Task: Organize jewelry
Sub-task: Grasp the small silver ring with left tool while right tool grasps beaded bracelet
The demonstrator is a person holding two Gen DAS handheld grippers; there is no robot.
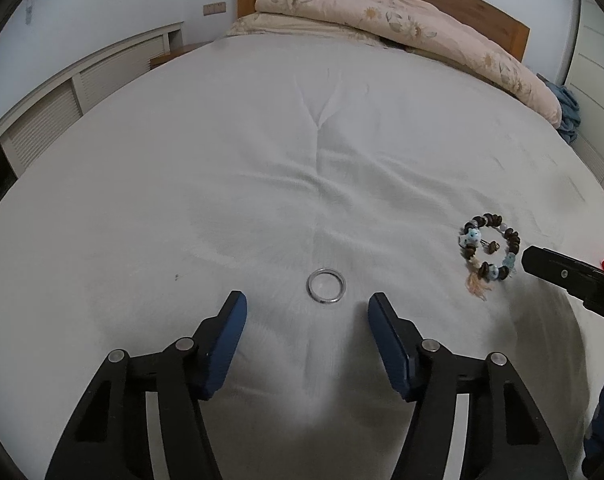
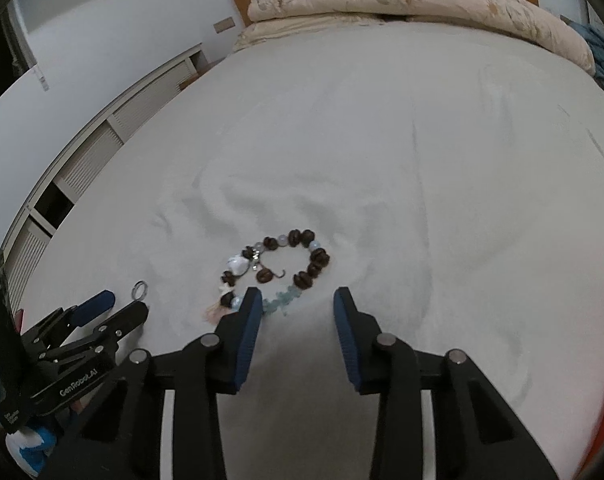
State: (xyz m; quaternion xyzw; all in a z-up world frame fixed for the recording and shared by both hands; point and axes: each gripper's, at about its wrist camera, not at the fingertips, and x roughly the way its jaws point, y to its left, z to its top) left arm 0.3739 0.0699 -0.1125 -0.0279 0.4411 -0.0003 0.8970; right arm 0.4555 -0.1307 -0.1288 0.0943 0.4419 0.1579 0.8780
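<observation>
- On the white bed sheet (image 1: 262, 160), near the foot end: a silver ring (image 1: 325, 286) and a beaded bracelet (image 1: 489, 250), well apart.
- From the left wrist: ring lying flat just ahead of the left gripper (image 1: 306, 304), centred on the gap; jaws apart, nothing between them, pads clear of the ring.
- Same view: bracelet off to the right, with one dark finger of the right gripper (image 1: 541, 264) poking in just beside it; jaw spacing not readable from here.
- From the right wrist: right gripper (image 2: 296, 296) with jaws apart, empty; bracelet (image 2: 278, 264) lying ahead and a little left, its pale-blue chip end touching or passing behind the left fingertip (image 2: 250, 300), hard to tell which.
- Only in this view: bead detail, namely dark brown beads, a few grey ones, a white charm and a pinkish tassel.
- Also only here: left gripper (image 2: 122, 306) seen from the side at lower left, ring (image 2: 140, 289) small just beyond its tips.
- Far end in both views: a floral quilt (image 1: 401, 20) bunched against a wooden headboard (image 1: 501, 24).
</observation>
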